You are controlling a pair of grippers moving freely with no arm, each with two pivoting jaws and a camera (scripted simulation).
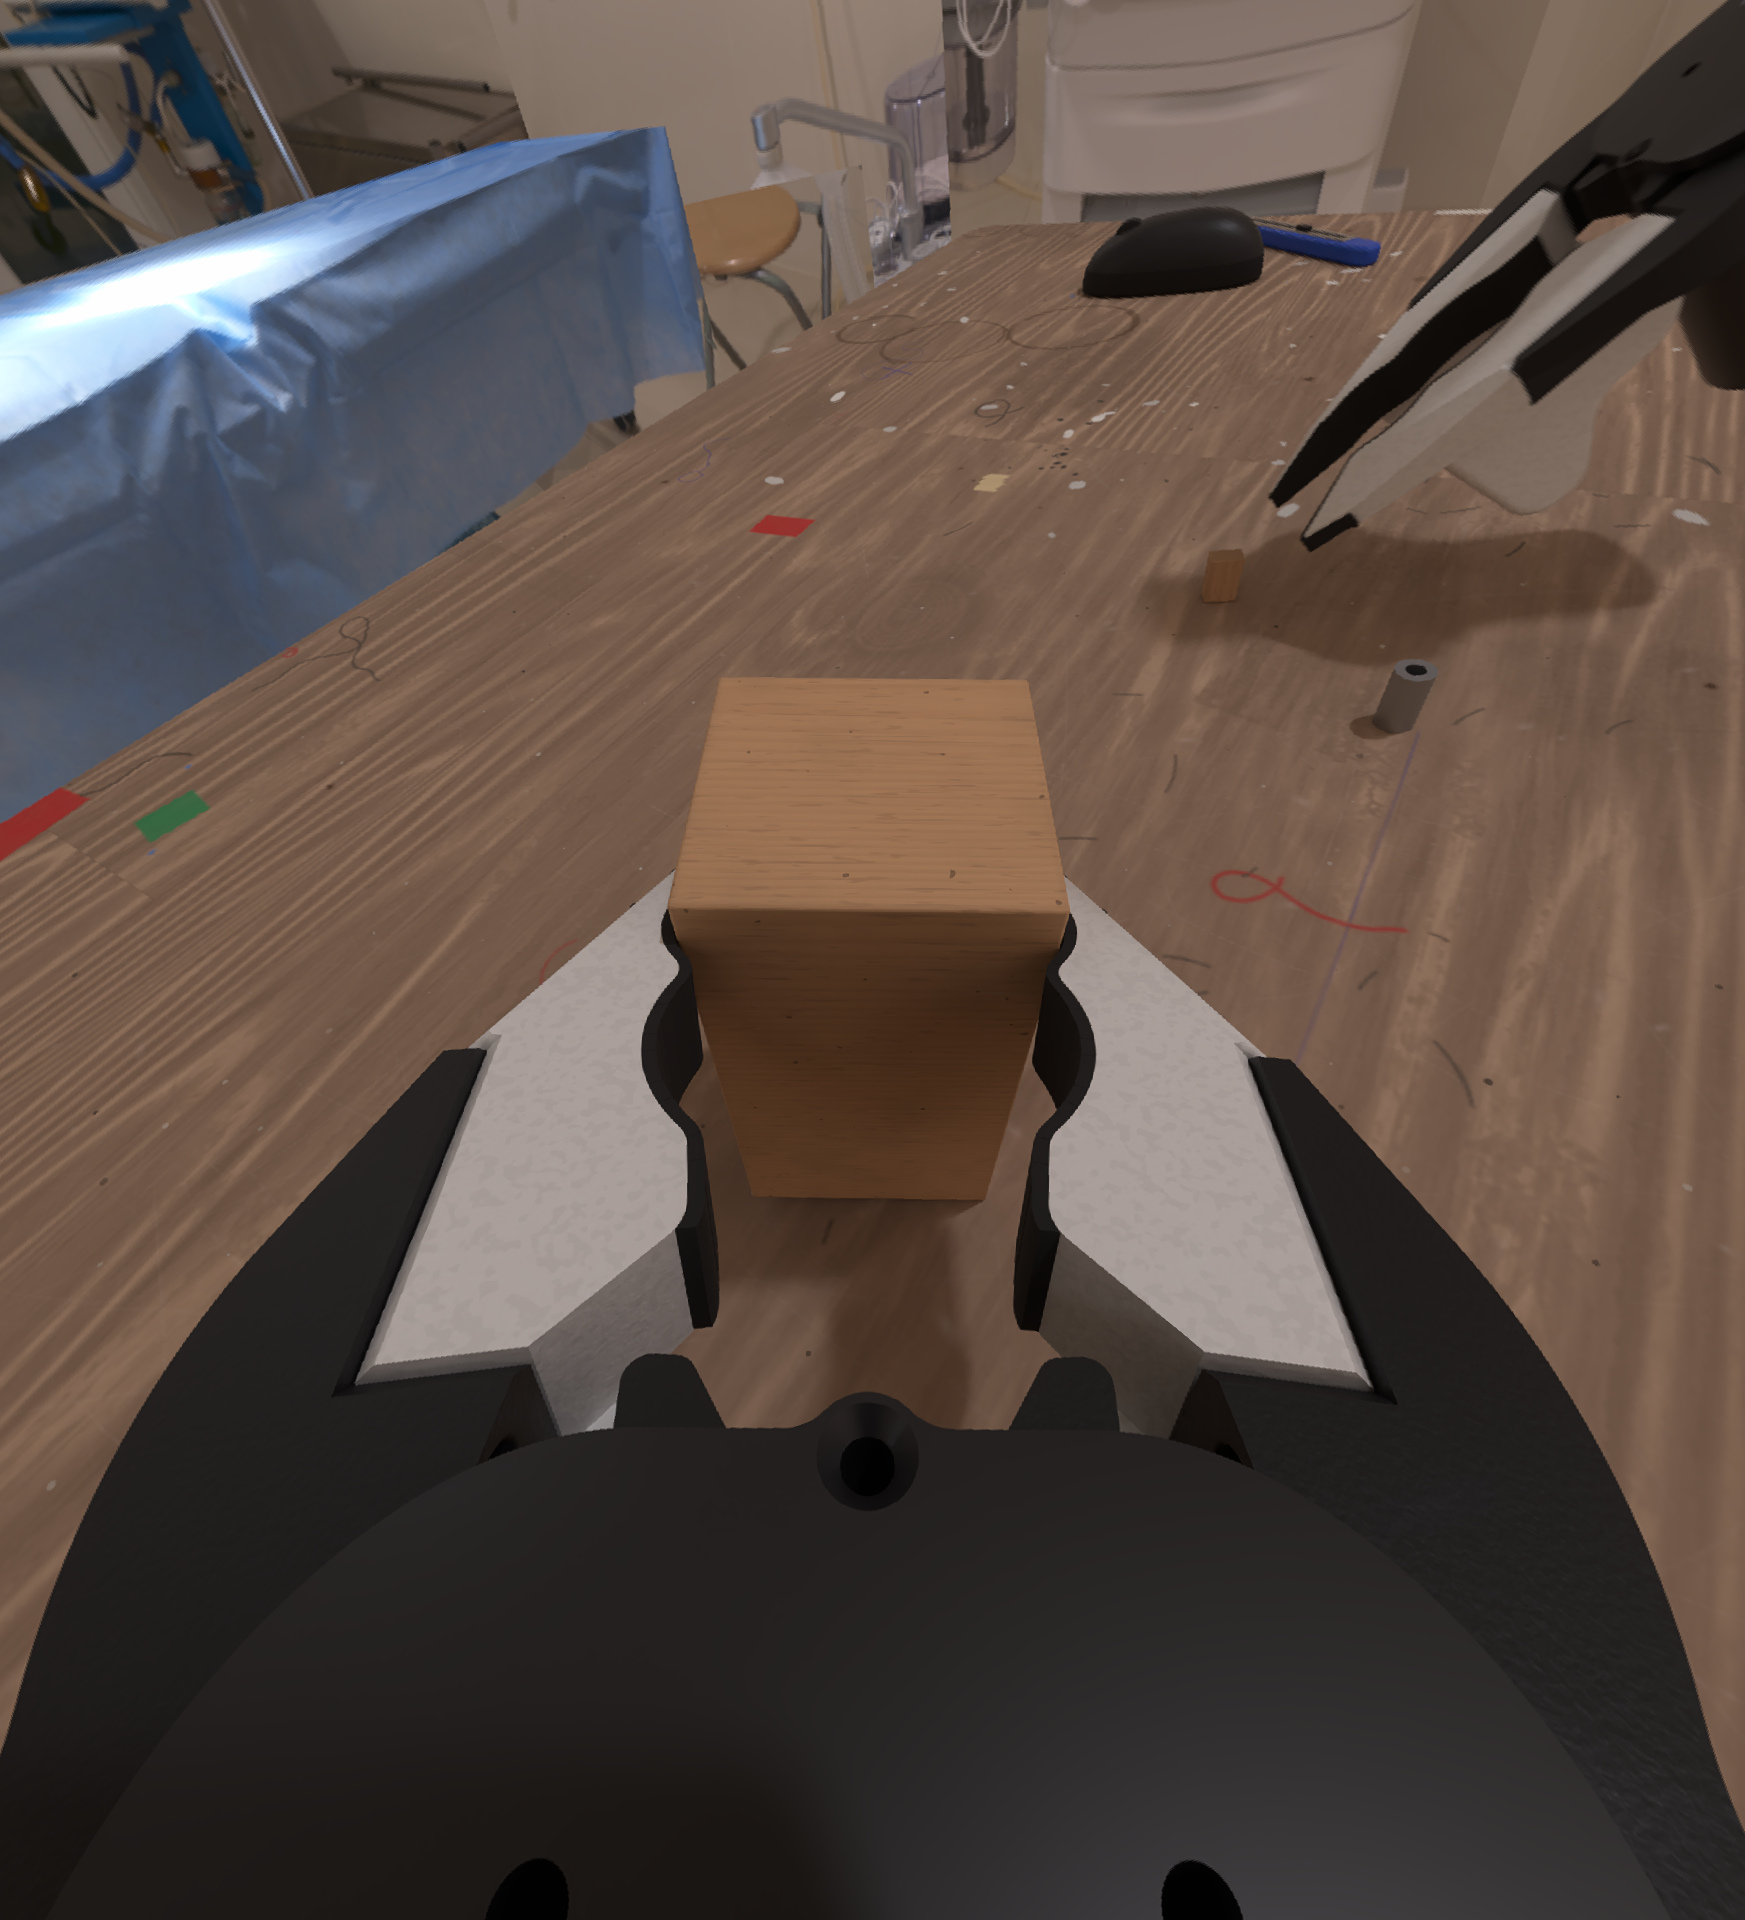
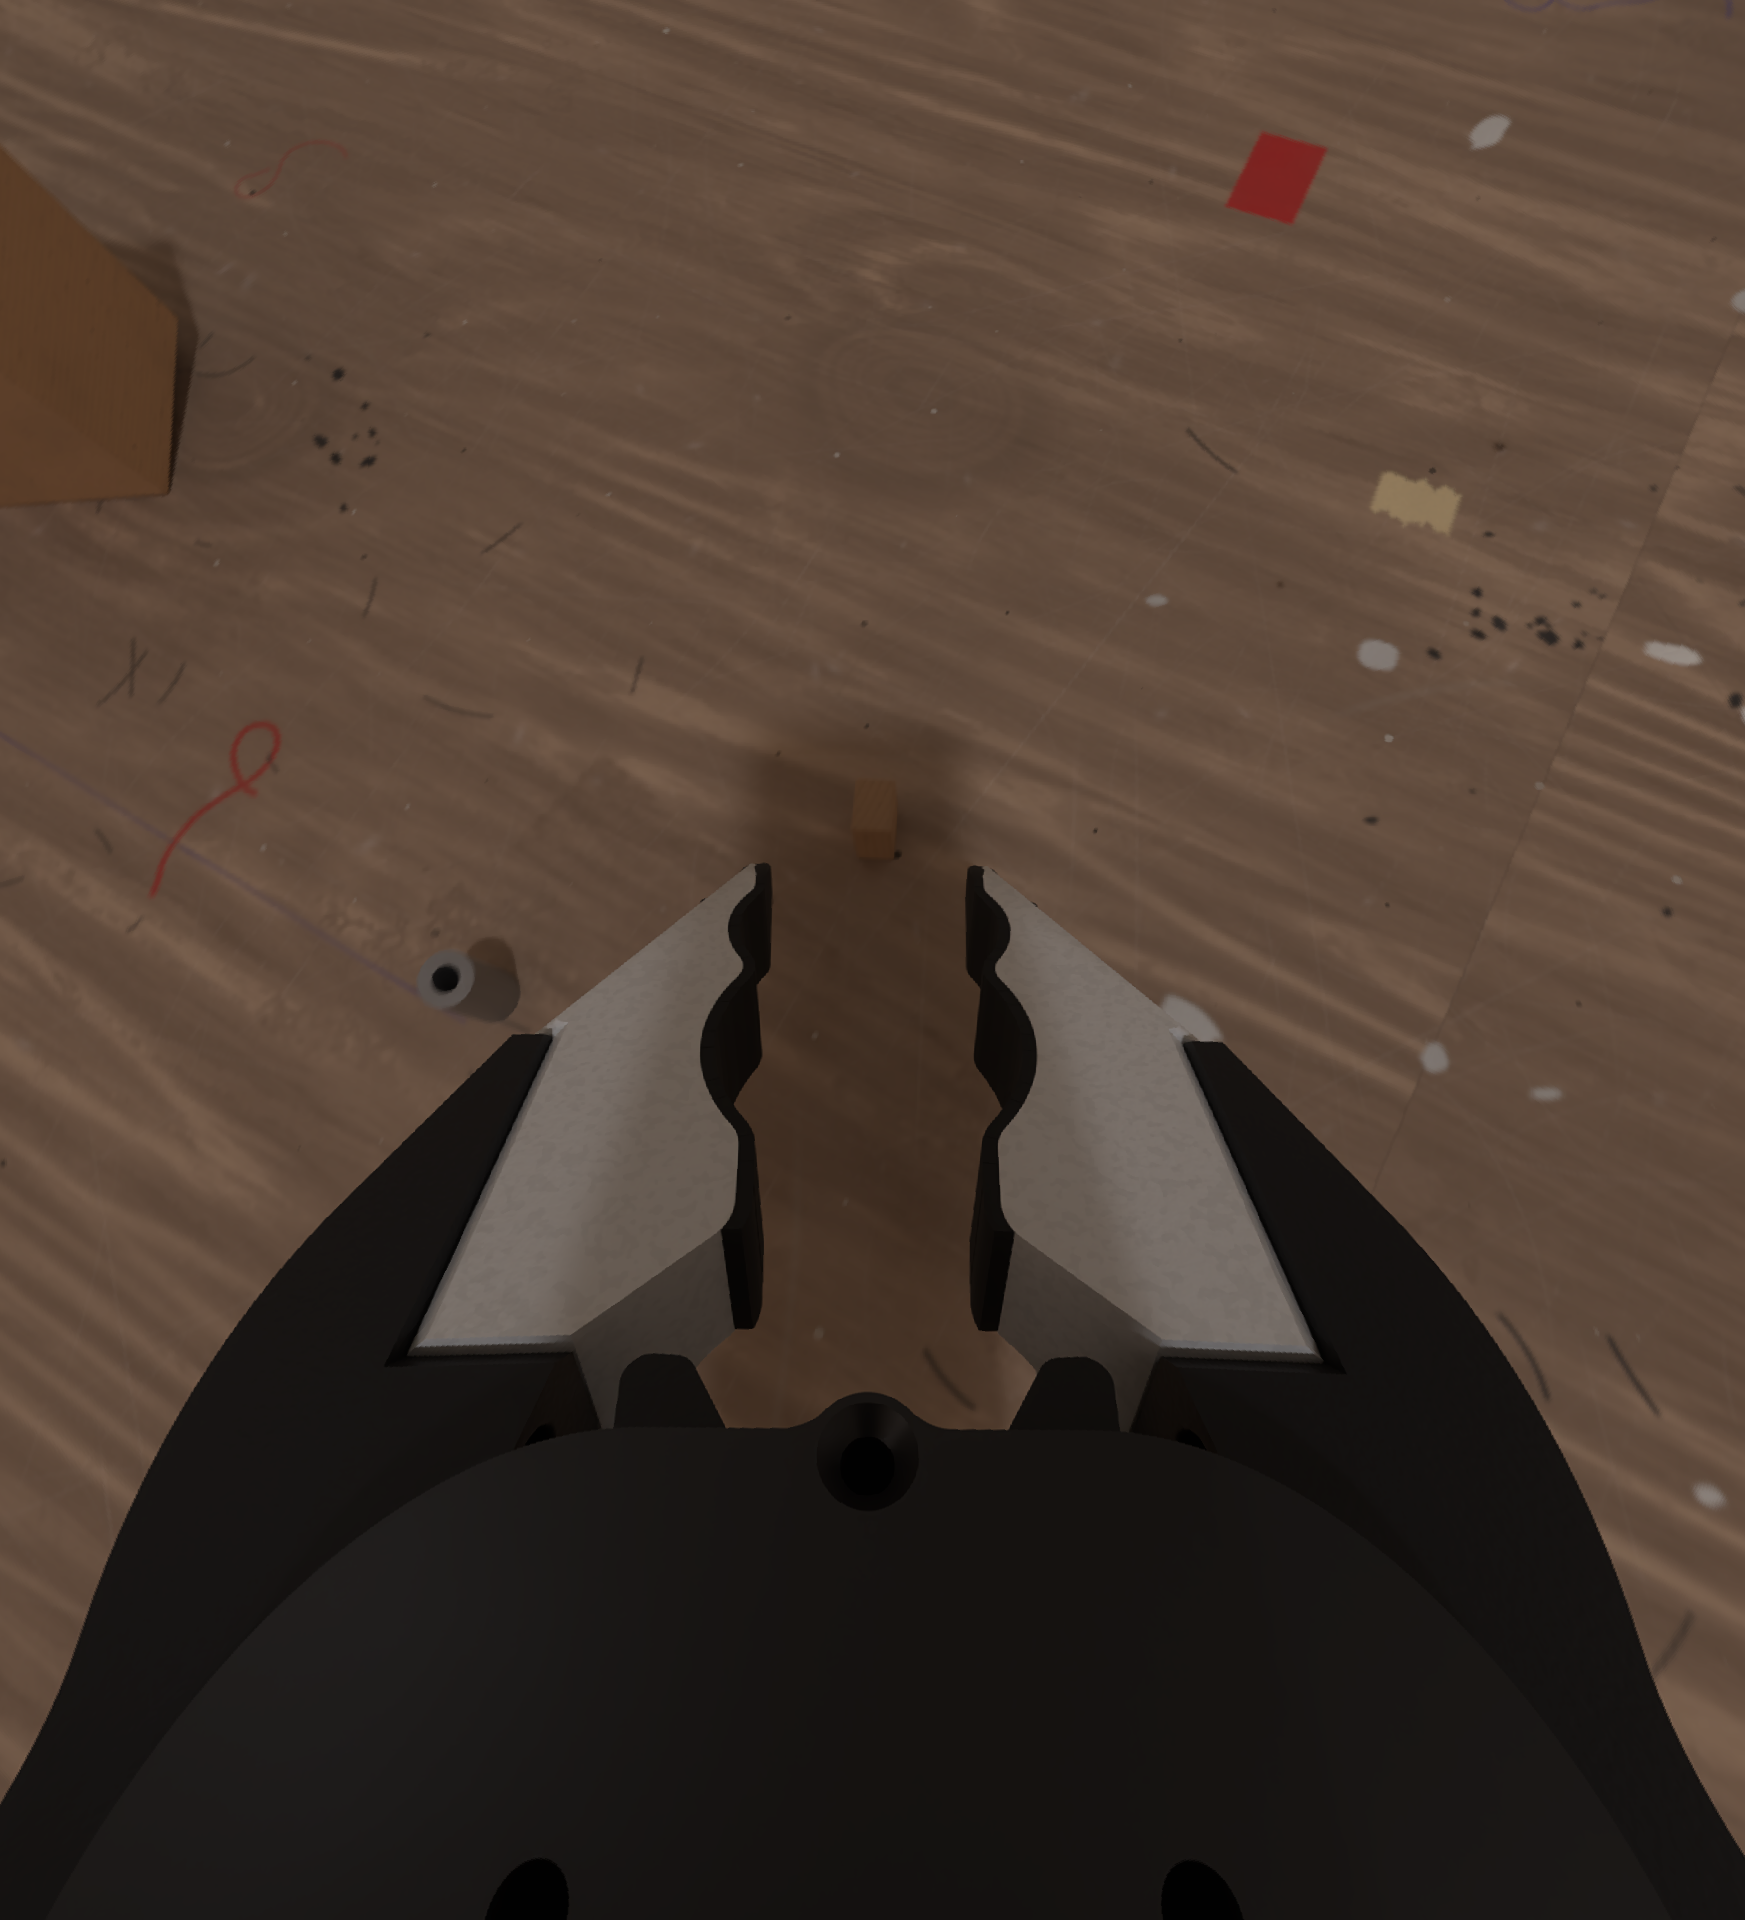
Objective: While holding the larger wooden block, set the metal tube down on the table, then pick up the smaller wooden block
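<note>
My left gripper (image 1: 868, 935) is shut on the larger wooden block (image 1: 868, 894), a tall tan block held upright between its pads above the table. The block's corner also shows in the right wrist view (image 2: 26, 353). The smaller wooden block (image 2: 873, 819) stands on the table just beyond my right gripper's (image 2: 868, 878) tips; it also shows in the left wrist view (image 1: 1223, 575). My right gripper is open and empty, hovering above it, and shows in the left wrist view (image 1: 1309, 520). The grey metal tube (image 2: 447, 979) stands upright on the table to its left, also seen in the left wrist view (image 1: 1406, 694).
The wooden table (image 1: 432, 987) carries red tape (image 2: 1276, 175), green tape (image 1: 172, 815) and paint specks. A black mouse-shaped object (image 1: 1174, 249) and a blue tool (image 1: 1320, 244) lie at the far end. A blue-draped table (image 1: 276, 364) stands to the left.
</note>
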